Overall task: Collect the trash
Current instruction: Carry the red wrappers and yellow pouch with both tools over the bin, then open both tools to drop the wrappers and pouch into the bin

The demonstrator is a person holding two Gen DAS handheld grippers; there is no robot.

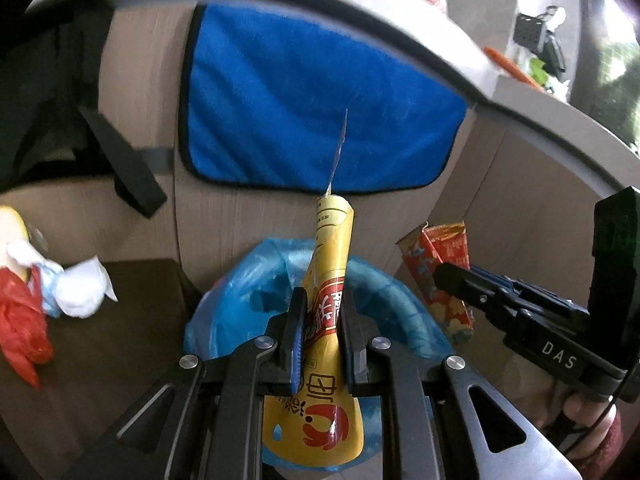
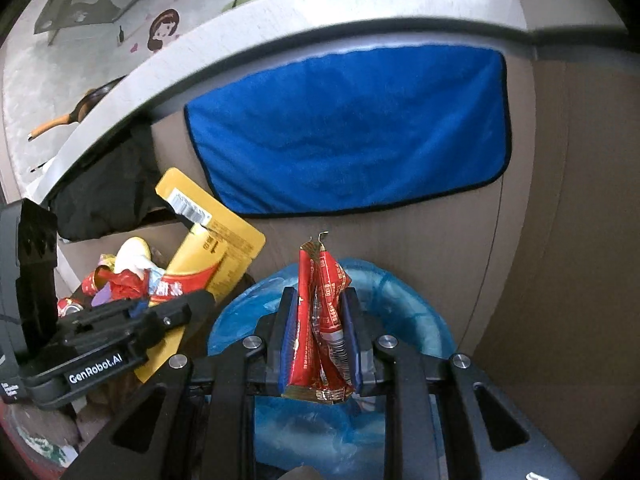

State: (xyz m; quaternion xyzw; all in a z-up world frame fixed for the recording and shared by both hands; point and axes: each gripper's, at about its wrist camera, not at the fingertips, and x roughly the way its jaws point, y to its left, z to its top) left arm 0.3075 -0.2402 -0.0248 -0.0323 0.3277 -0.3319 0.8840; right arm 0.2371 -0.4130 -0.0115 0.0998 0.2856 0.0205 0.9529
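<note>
A pale grey bench [image 2: 280, 12] curves above and beyond the jaws, a blue cloth [image 2: 352, 128] hanging down its front panel. On its top, far left of the right jaws, lies a frying pan [image 2: 86, 106] with a wooden handle; an orange object [image 1: 508, 62], too blurred to identify, rests near its far right end. Below, on the floor left of the left jaws, a heap of red and white wrappers [image 1: 44, 292] lies on a dark brown surface [image 1: 132, 312]. A bin lined with a blue bag [image 2: 404, 312] stands directly beneath both jaws.
</note>
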